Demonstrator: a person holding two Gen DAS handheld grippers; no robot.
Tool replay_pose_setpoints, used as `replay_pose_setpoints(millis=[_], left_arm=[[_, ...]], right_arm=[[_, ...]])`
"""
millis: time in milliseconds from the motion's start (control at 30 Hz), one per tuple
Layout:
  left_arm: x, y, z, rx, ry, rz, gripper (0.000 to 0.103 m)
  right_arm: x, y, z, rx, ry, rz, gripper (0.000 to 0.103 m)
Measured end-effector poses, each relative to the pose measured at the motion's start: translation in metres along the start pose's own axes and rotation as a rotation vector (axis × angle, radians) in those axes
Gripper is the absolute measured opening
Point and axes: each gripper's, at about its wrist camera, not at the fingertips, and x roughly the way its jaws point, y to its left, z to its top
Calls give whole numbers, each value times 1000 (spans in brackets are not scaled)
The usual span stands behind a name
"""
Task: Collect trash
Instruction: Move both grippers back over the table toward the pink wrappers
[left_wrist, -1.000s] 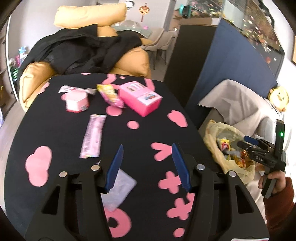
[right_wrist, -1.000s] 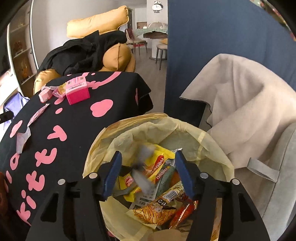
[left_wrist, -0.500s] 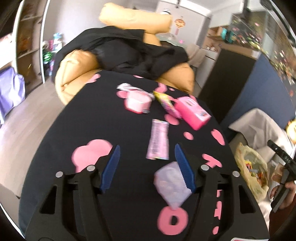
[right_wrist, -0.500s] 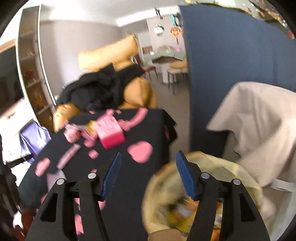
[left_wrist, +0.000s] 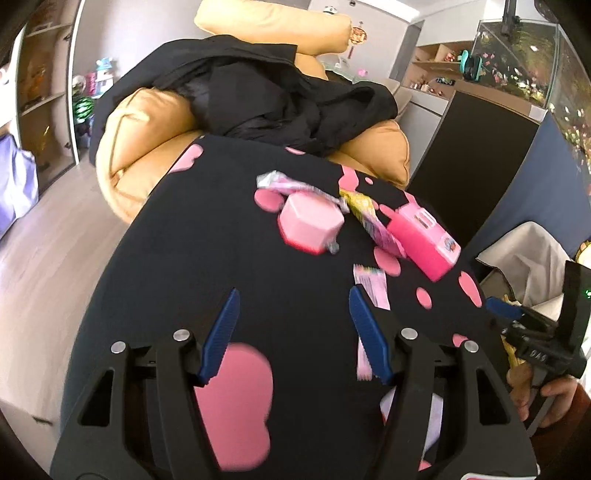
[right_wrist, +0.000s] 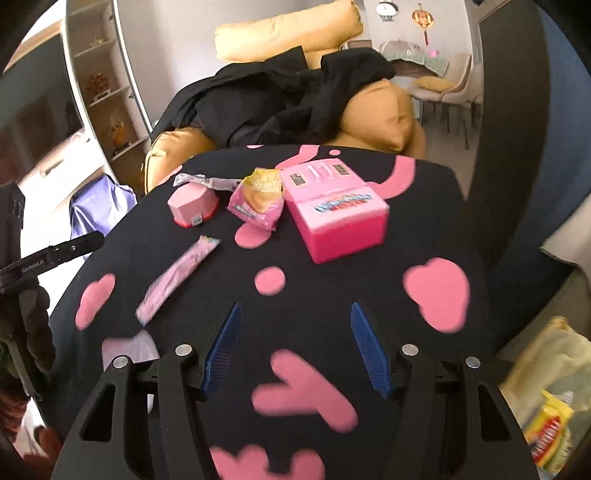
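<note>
step: between pickups | left claw (left_wrist: 291, 332) spread, empty | right claw (right_wrist: 295, 347) spread, empty | trash: long wrapper (right_wrist: 177, 278) centre-left, pink box (right_wrist: 338, 214) upper centre on surface (right_wrist: 424, 221) | bag (right_wrist: 543, 398) lower right | next: likely close on one wrapper

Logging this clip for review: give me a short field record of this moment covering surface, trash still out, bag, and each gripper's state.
surface: black tablecloth with pink shapes
trash on table: long pink wrapper; pink snack packet; pink box; small pink hexagonal carton; silver wrapper; pale flat pouch
trash bag: yellow bag at the table's right edge, holding wrappers
left gripper: open, empty, above the cloth
right gripper: open, empty, above the cloth
</note>
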Motion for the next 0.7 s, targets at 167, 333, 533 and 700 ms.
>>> replay_pose_setpoints(millis=[167, 333, 533, 700], left_arm=[[17, 4, 29, -11, -38, -13, 59], [37, 11, 41, -71, -32, -40, 59], [58, 9, 53, -54, 4, -81, 59], [83, 10, 84, -127, 19, -109, 59]], right_arm=[[30, 8, 23, 27, 20, 12, 59], [56, 13, 42, 18, 60, 27, 59], [71, 17, 52, -20, 58, 14, 59], [69, 15, 51, -15, 62, 4, 59]])
